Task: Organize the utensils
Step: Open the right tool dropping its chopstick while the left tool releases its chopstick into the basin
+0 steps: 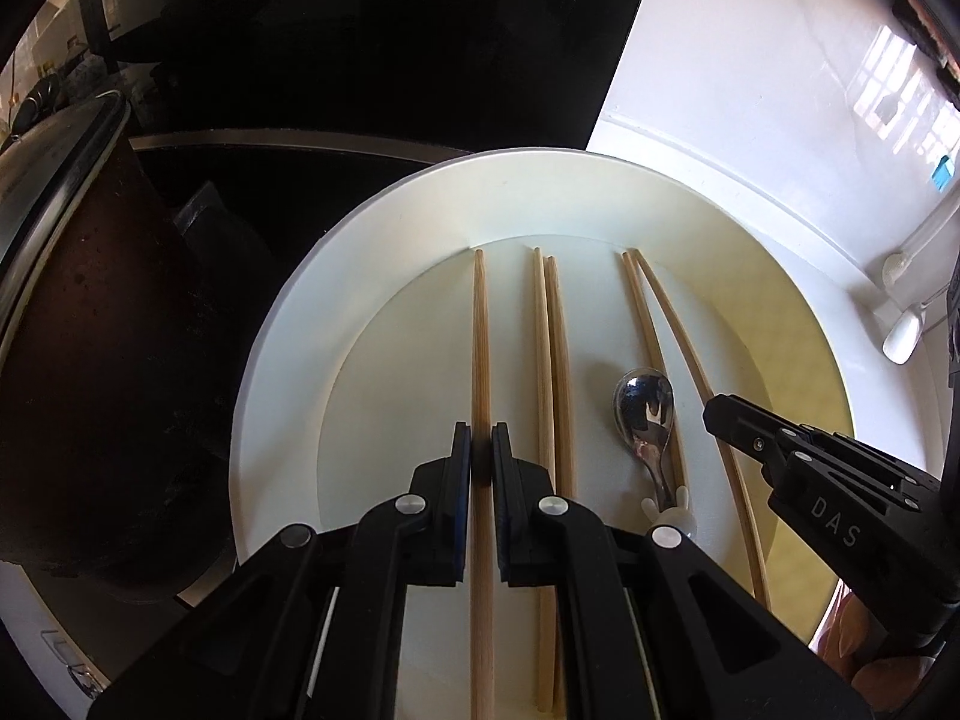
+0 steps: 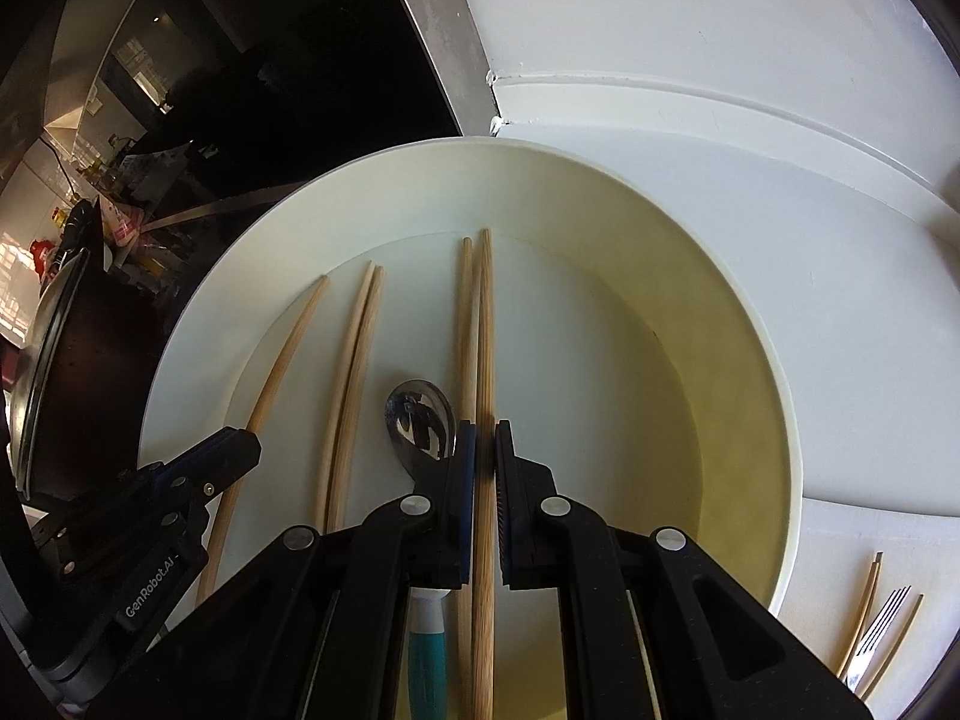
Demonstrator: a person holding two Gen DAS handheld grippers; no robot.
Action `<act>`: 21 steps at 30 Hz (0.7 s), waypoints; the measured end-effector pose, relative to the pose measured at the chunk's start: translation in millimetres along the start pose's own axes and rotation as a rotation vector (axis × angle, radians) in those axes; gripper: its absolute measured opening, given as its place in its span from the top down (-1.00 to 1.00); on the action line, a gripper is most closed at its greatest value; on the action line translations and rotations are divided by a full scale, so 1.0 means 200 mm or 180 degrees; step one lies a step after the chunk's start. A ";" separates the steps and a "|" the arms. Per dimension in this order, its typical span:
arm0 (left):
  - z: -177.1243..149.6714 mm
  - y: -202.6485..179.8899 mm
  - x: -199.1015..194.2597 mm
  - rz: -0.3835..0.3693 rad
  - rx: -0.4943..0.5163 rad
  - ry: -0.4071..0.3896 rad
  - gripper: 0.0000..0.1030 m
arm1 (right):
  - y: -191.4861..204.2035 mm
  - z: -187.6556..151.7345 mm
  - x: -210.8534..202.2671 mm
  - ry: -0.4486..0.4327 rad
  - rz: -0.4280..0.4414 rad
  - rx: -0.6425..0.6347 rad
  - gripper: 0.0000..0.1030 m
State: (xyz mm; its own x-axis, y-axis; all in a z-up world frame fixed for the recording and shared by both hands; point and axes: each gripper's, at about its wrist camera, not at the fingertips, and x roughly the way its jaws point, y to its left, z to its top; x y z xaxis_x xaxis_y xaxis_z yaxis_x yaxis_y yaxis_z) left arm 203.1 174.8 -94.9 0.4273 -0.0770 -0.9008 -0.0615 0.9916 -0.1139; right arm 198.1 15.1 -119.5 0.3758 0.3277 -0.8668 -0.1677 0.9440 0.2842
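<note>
A large white plate [image 1: 420, 192] [image 2: 600, 168] holds several wooden chopsticks and a metal spoon [image 1: 645, 408] [image 2: 420, 414] with a teal handle. My left gripper [image 1: 480, 438] is shut on the leftmost chopstick [image 1: 480, 330], which lies flat on the plate. In the right wrist view that gripper [image 2: 231, 444] shows at the left edge. My right gripper [image 2: 485, 450] is shut on the rightmost chopstick [image 2: 486, 312], with its partner [image 2: 465, 312] lying just to its left. Its tip [image 1: 729, 420] shows at the right in the left wrist view. A chopstick pair [image 1: 552, 360] [image 2: 354, 360] rests between the two grippers.
A dark pot with a lid [image 1: 90, 300] [image 2: 54, 408] stands on the black cooktop left of the plate. On the white counter to the right lie a fork [image 2: 882, 624] and two more chopsticks [image 2: 867, 606]. A white wall rises behind.
</note>
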 end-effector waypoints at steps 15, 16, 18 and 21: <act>0.01 -0.01 0.04 0.0038 -0.0019 0.0132 0.26 | -0.02 -0.01 0.00 -0.0006 -0.0051 0.0025 0.87; 0.01 0.00 0.03 0.0058 -0.0028 0.0123 0.15 | -0.02 -0.01 -0.01 -0.0012 -0.0051 0.0023 0.87; 0.01 0.00 0.00 0.0083 -0.0022 0.0068 -0.22 | -0.02 -0.01 -0.03 -0.0050 -0.0043 0.0023 0.87; 0.01 0.00 -0.04 0.0146 0.0013 -0.0008 -0.34 | -0.01 -0.01 -0.08 -0.0126 -0.0049 -0.0005 0.71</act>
State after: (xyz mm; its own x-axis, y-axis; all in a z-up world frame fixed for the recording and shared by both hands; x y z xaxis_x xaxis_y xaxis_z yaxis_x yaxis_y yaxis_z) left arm 201.0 175.8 -86.4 0.4263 -0.0312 -0.9040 -0.0773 0.9945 -0.0708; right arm 190.7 7.6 -106.1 0.4141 0.3144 -0.8542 -0.1629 0.9489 0.2703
